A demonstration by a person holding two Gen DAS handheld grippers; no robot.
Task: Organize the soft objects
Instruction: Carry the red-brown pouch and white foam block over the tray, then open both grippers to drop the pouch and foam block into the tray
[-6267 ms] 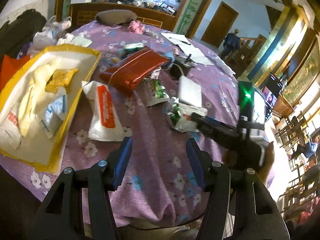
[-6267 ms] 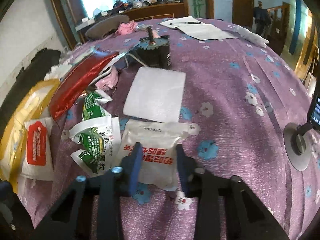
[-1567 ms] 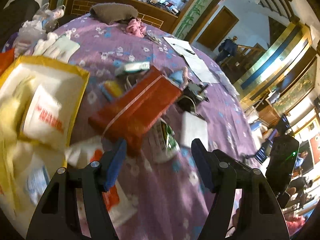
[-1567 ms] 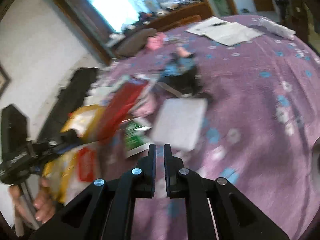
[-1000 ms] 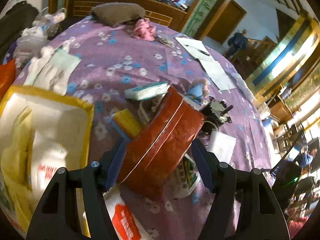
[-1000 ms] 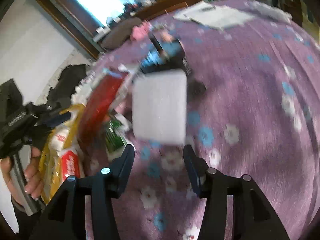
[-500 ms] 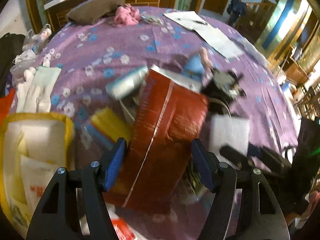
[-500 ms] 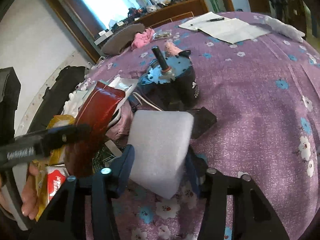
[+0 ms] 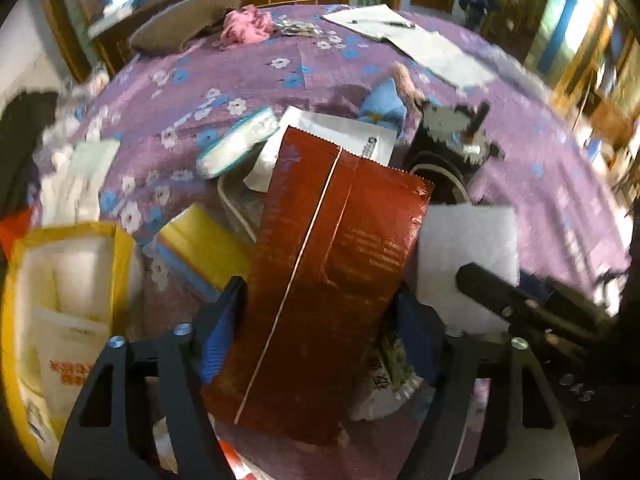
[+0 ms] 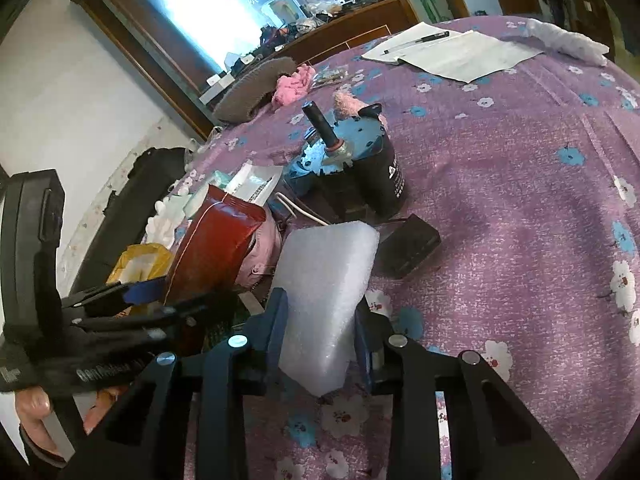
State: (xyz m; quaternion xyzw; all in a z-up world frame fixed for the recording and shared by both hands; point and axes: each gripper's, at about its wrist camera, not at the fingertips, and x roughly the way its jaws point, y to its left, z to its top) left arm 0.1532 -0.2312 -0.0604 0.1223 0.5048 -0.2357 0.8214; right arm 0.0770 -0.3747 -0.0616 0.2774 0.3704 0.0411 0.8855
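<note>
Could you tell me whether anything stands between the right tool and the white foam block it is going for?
Nothing visible does. The white foam block already sits between the right tool's fingers, which are closing on it. The red pouch lies beside it, to the left in the right wrist view.

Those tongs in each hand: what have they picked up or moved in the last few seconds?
The white printed packet that the right tongs gripped earlier now lies in the yellow bag. Those tongs then moved to the white foam block and are closing on it. The left tongs, earlier over bare cloth, now straddle the red pouch. The blue motor and the papers stayed put.
</note>
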